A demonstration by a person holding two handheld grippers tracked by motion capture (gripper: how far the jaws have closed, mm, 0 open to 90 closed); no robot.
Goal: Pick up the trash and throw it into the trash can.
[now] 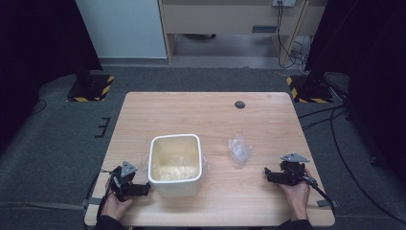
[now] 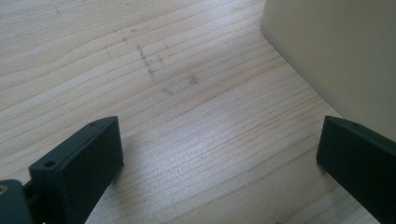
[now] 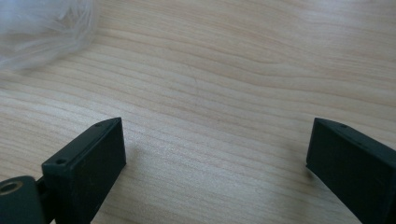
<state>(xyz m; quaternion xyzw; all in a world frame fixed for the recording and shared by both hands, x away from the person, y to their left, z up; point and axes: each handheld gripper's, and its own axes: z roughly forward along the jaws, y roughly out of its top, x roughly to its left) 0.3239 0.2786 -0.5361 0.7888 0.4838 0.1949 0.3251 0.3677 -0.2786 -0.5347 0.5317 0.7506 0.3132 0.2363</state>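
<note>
A cream square bin (image 1: 174, 165) stands on the wooden table (image 1: 206, 115) near the front, with a clear liner or crumpled plastic inside. My left gripper (image 1: 143, 189) rests on the table just left of the bin, open with nothing between its jaws; in the left gripper view (image 2: 219, 144) the bin's wall (image 2: 336, 46) rises at the upper right. A crumpled clear plastic bag (image 1: 239, 151) lies right of the bin. My right gripper (image 1: 269, 175) sits at the front right, open and empty (image 3: 217, 144), with the plastic bag (image 3: 42, 28) blurred at the upper left.
A dark round hole (image 1: 240, 104) marks the table's far side. Dark curtains and yellow-black striped stand feet (image 1: 91, 88) flank the table on grey carpet. Cables (image 1: 335, 143) run along the floor at the right.
</note>
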